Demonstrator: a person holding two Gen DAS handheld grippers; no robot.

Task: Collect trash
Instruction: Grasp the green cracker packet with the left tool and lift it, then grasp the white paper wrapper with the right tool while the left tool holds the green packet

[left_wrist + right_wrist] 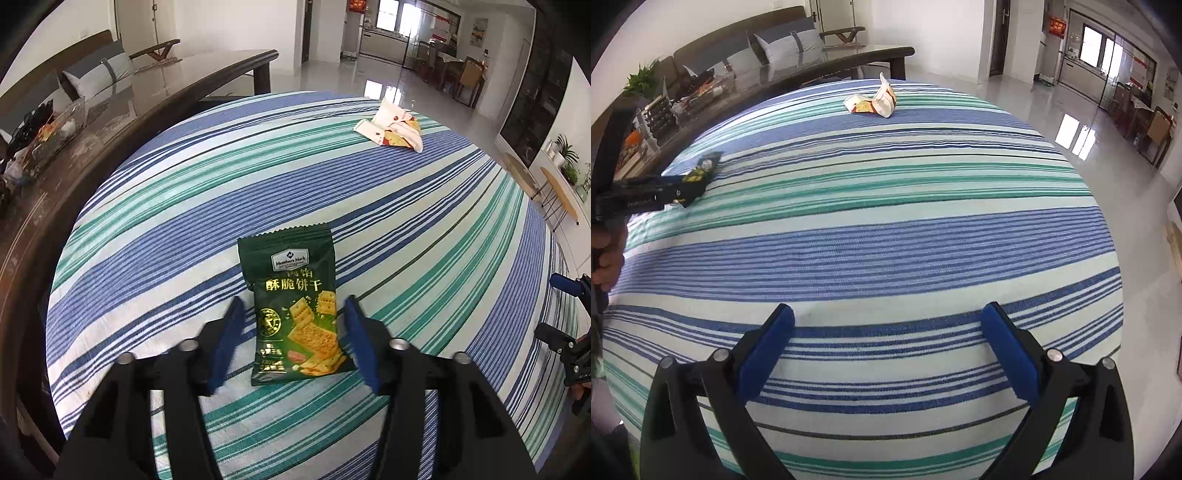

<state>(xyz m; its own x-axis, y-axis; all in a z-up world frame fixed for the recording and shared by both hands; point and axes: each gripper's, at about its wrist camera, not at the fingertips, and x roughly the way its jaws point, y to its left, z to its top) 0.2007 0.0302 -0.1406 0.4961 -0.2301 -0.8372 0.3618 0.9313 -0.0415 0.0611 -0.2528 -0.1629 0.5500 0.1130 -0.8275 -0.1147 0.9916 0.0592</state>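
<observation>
Trash is still out on the striped tablecloth [886, 236]: 2 pieces show, and neither looks collected yet. No bin or bag to put them in appears in either view, so I cannot tell where they are meant to go.

The green cracker packet [295, 314] lies flat on the cloth near the left edge of the table, right in front of the left gripper [293, 339]. That claw is spread, with one blue pad on each side of the packet's lower half. A sliver of cloth shows between each pad and the packet's edge, so it straddles the packet without pinching it. From the right wrist view the same packet [703, 168] sits at the tip of the left gripper [685, 192], low against the cloth.

The crumpled white wrapper [391, 129] with red and yellow print rests near the far edge of the table, well apart from both claws.

The right gripper [886, 350] is spread wide over bare cloth at the near side, holding nothing and with nothing between its pads.

My reading: the task is at its very start. The first pickup is lined up but not closed, and the white wrapper [873, 101] remains after that.
</observation>
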